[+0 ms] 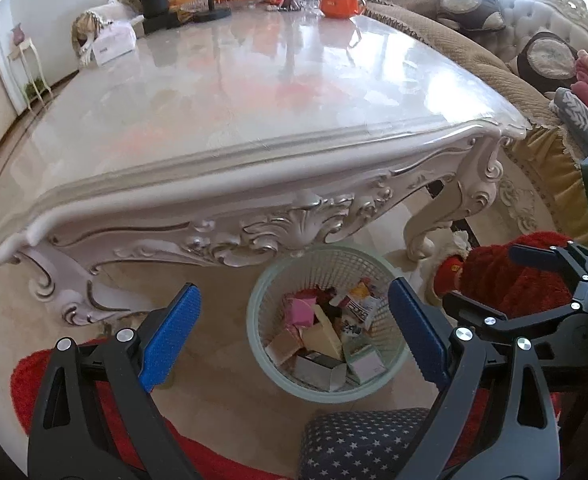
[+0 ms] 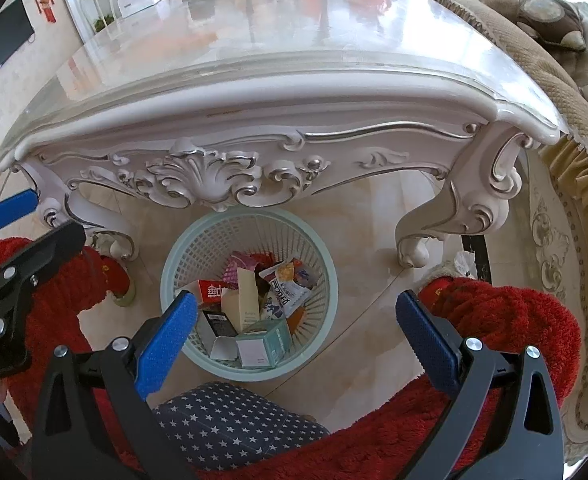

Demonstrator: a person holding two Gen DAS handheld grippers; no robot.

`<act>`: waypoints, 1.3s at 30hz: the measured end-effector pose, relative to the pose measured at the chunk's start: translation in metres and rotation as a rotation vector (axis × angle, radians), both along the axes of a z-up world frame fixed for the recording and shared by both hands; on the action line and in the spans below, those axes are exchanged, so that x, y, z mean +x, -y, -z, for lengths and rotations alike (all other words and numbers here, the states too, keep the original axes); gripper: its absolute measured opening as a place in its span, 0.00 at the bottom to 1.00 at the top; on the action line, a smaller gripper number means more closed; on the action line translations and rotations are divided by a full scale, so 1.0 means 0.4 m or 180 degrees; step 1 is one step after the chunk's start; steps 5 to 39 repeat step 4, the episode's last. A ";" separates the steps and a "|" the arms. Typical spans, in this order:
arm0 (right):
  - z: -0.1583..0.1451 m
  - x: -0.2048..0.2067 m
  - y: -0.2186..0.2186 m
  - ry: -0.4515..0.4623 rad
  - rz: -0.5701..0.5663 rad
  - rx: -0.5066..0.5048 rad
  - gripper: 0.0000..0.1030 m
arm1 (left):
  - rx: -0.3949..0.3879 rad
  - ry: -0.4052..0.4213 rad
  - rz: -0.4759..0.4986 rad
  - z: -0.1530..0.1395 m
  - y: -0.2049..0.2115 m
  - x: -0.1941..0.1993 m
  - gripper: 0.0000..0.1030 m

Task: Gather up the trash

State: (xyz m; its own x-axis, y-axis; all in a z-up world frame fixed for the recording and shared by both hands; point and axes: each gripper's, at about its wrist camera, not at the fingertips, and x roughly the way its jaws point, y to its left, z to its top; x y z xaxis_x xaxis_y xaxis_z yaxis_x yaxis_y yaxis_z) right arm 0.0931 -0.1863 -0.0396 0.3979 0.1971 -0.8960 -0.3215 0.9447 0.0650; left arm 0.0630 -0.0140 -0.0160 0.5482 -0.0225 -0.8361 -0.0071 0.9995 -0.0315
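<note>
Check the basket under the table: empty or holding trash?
Holding trash. The mesh basket stands upright on the floor, with boxes and wrappers piled inside, below the rim.

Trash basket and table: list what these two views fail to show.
- Basket bottom, both views: buried under boxes and wrappers.
- Floor under the table, both views: hidden by its carved apron.
- Far tabletop items, right wrist view: cut off by the top edge.
- White box print, left wrist view: too small.
</note>
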 end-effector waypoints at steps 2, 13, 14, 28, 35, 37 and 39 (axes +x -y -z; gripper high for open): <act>0.000 0.000 0.000 0.0000 0.0000 -0.0002 0.93 | 0.0052 0.0002 -0.0009 0.001 0.002 0.001 0.89; 0.001 0.001 0.000 -0.0006 -0.0001 -0.0003 0.93 | 0.0106 -0.0001 -0.0033 0.001 0.003 0.002 0.89; 0.001 0.001 0.000 -0.0006 -0.0001 -0.0003 0.93 | 0.0106 -0.0001 -0.0033 0.001 0.003 0.002 0.89; 0.001 0.001 0.000 -0.0006 -0.0001 -0.0003 0.93 | 0.0106 -0.0001 -0.0033 0.001 0.003 0.002 0.89; 0.001 0.001 0.000 -0.0006 -0.0001 -0.0003 0.93 | 0.0106 -0.0001 -0.0033 0.001 0.003 0.002 0.89; 0.001 0.001 0.000 -0.0006 -0.0001 -0.0003 0.93 | 0.0106 -0.0001 -0.0033 0.001 0.003 0.002 0.89; 0.001 0.001 0.000 -0.0006 -0.0001 -0.0003 0.93 | 0.0106 -0.0001 -0.0033 0.001 0.003 0.002 0.89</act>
